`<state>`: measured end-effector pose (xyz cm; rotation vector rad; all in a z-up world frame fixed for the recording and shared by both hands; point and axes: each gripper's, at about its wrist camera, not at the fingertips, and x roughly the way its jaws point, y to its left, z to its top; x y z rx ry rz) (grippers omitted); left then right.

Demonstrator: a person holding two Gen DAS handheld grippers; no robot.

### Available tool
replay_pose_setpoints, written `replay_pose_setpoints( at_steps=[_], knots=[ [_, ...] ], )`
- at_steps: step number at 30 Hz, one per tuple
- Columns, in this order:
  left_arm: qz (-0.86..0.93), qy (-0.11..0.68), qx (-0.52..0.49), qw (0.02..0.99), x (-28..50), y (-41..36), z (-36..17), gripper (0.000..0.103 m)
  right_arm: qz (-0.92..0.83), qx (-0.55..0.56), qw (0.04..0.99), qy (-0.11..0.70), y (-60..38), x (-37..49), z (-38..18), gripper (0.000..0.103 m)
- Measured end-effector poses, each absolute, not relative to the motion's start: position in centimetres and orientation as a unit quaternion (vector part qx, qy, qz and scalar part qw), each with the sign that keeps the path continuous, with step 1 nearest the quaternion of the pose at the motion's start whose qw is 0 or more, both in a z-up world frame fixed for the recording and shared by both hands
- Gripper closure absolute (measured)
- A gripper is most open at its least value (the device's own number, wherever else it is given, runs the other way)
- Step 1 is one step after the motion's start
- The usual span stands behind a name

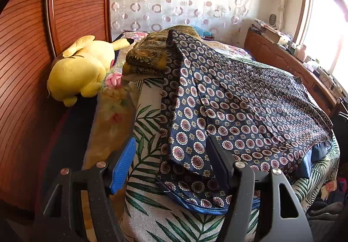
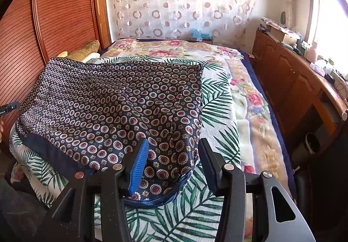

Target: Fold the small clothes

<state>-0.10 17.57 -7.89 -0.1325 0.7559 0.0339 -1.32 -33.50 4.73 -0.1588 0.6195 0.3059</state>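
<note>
A dark blue garment with a round medallion print [image 1: 239, 111] lies spread on the palm-leaf cloth [image 1: 150, 215] on the bed. It also shows in the right wrist view [image 2: 108, 100]. My left gripper [image 1: 171, 155] is open, its fingers straddling the garment's near left corner. My right gripper [image 2: 174, 155] is open, its fingers on either side of the garment's near right corner with the blue hem [image 2: 165, 198] below. The left gripper's tip [image 2: 8, 108] shows at the left edge of the right wrist view.
A yellow plush toy [image 1: 80, 72] and a gold patterned pillow [image 1: 148, 54] lie at the bed's head by the wooden wardrobe [image 1: 26, 46]. A floral blanket [image 2: 250, 94] covers the bed's right side. A cluttered wooden cabinet [image 2: 293, 81] runs along the right wall.
</note>
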Motion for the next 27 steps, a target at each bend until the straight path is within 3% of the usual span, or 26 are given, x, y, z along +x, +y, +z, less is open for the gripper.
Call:
replay_pose_setpoints(
  at_steps=[23,27],
  knots=[
    [0.020,0.383,-0.068,0.921,-1.1,17.4,-9.9,0.036,0.222,-0.101,0.915,0.321,-24.8,2.4,-1.7,0.053],
    [0.007,0.386,-0.073,0.920,-1.0,17.1,-10.1,0.048,0.215,-0.103,0.914,0.329,-24.8,2.8,-2.6,0.053]
  ],
)
